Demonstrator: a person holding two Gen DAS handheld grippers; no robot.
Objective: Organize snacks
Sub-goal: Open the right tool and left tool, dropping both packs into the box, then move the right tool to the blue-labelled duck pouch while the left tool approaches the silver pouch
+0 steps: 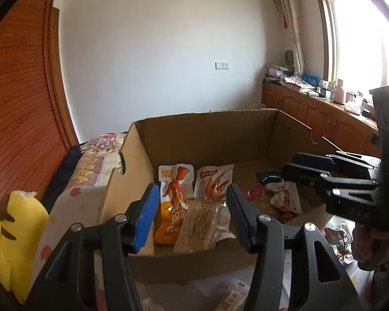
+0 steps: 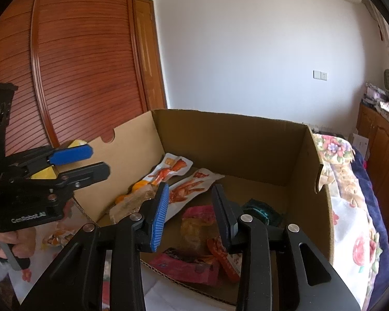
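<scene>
An open cardboard box holds several snack packets. At its left lie an orange-and-white packet, a white packet with red claws and a clear tan bar packet. At its right lie red and pink packets and a dark green one. My left gripper is open and empty above the box's near left rim. My right gripper is open and empty over the red packets.
The box rests on a floral bed cover. A yellow plush lies left of it. More snack packets lie outside the box near me. A wooden wardrobe and low cabinets line the walls.
</scene>
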